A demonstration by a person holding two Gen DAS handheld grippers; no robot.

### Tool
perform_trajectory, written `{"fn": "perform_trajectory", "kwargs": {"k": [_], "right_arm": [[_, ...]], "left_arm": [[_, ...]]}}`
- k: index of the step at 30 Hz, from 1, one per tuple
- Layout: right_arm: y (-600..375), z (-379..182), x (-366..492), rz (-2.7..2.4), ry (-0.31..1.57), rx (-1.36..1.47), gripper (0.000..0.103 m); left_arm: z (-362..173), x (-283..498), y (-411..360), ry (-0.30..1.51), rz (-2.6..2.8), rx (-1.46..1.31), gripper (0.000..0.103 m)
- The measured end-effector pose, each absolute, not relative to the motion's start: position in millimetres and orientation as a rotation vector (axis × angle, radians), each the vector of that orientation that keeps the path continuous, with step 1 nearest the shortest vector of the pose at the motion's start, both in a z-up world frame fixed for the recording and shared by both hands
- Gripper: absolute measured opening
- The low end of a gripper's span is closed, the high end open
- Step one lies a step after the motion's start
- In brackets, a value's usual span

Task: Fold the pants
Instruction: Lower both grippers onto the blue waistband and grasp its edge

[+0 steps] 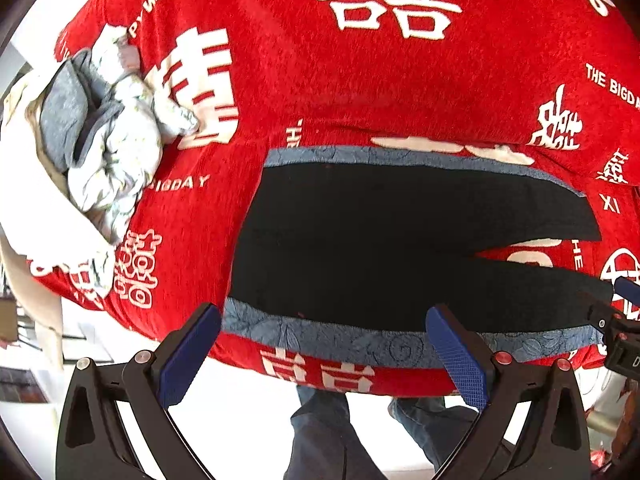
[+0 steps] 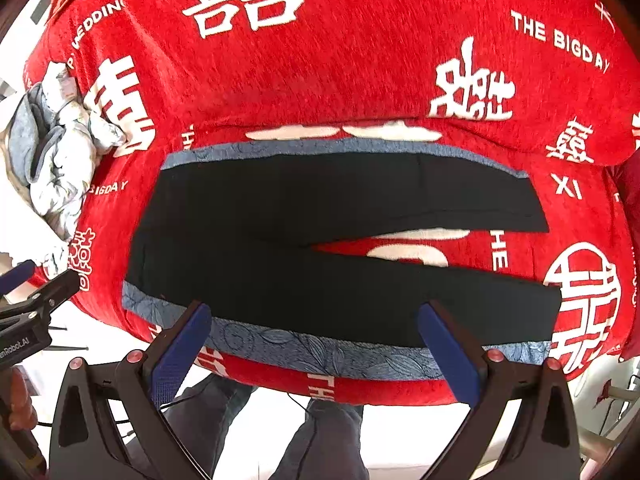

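Observation:
Black pants [image 1: 360,240] lie flat on a blue-grey patterned mat [image 1: 360,338], waist to the left and both legs spread to the right. They also show in the right wrist view [image 2: 320,216]. My left gripper [image 1: 324,336] is open and empty above the near edge by the waist. My right gripper [image 2: 316,332] is open and empty above the near leg. Each gripper shows at the edge of the other's view: the right one [image 1: 616,316], the left one [image 2: 36,300].
A red cloth with white lettering [image 1: 360,80] covers the table. A crumpled pile of grey and white clothes [image 1: 108,132] lies at the far left. The person's legs in jeans [image 1: 328,432] stand at the table's near edge.

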State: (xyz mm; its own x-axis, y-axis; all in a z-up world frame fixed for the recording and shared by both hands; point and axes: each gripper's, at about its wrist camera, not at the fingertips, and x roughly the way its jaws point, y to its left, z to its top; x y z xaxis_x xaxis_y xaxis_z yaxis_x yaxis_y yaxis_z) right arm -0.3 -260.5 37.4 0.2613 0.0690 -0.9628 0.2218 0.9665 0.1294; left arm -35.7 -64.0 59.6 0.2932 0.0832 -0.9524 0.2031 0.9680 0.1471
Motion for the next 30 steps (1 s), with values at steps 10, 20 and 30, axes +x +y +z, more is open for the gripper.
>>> {"fn": "perform_trajectory", "kwargs": {"k": [10, 20, 30], "right_arm": [[-256.8, 5.7, -12.3, -0.123, 1.372, 0.326, 0.103], [-206.2, -71.9, -9.1, -0.085, 1.428, 0.547, 0.103], [-158.3, -124.8, -2.0, 0.079, 1.394, 0.705, 0.103]], "left_arm": [[12.8, -31.1, -47.0, 1.363, -0.130, 0.277, 0.103], [-65.5, -30.5, -5.5, 1.431, -0.181, 0.316, 0.103], [-124.3, -18.8, 37.5, 1.451, -0.152, 0.259, 0.103]]}}
